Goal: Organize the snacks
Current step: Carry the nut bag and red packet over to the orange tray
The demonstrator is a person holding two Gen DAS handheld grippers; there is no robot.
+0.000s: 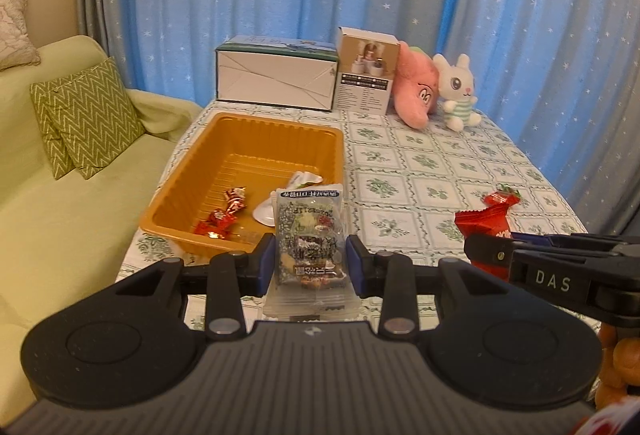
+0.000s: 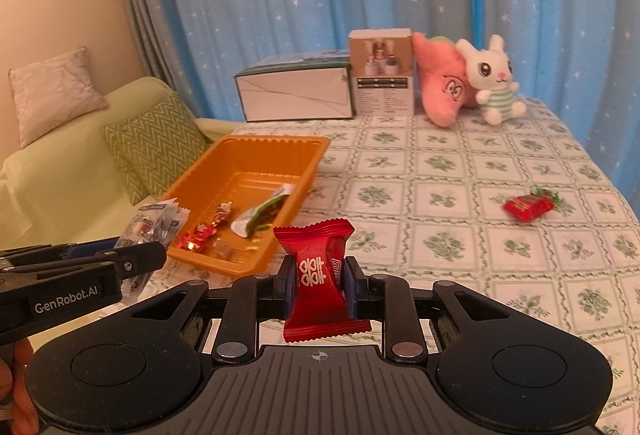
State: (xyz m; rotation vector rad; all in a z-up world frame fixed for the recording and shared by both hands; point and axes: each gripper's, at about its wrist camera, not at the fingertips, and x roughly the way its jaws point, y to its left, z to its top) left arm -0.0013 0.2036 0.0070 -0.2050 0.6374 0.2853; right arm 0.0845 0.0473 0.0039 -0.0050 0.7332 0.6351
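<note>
Your left tool (image 1: 311,267) grips the grey snack packet (image 1: 310,235); your right tool (image 2: 318,287) pinches the red packet (image 2: 318,271). Carry both over the orange tray (image 2: 200,175), then release low.

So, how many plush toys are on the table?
2. The pink plush leans against the small box at the table's far edge; the white rabbit sits right beside it.
</note>
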